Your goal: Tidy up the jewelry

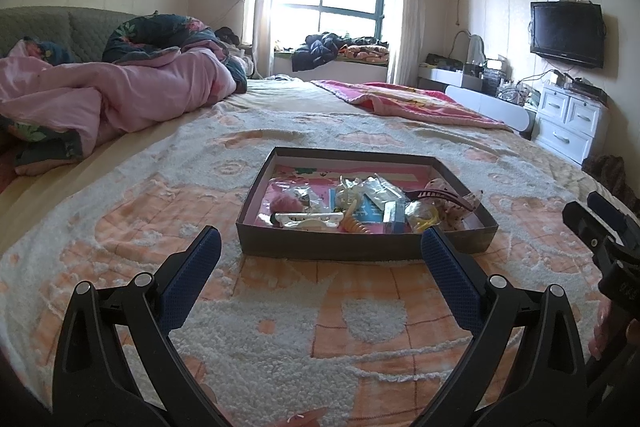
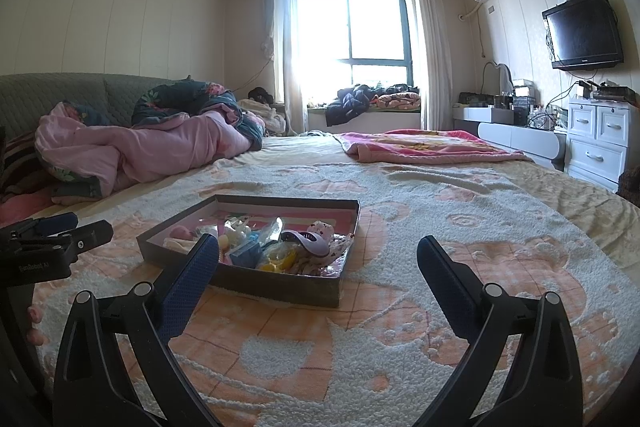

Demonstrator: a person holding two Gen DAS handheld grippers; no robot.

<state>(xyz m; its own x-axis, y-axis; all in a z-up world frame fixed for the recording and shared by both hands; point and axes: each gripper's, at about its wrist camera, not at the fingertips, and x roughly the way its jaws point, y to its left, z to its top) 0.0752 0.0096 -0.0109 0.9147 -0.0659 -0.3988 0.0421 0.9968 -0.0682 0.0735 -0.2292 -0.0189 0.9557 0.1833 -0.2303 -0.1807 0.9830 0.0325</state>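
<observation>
Cardboard box [image 1: 360,247] sits on the bed's peach-and-white blanket [image 1: 280,327], holding a jumble of hair clips, small plastic bags and trinkets. My left tongs [image 1: 320,259] hover spread wide just before its near wall, gripping nothing. My right tongs [image 2: 318,267] are spread too, empty, with the box [image 2: 280,287] ahead on their left.

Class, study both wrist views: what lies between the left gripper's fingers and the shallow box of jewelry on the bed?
Only bare blanket. In the left wrist view, no object sits between the open left gripper and the box; the right wrist view shows nothing there either.
</observation>
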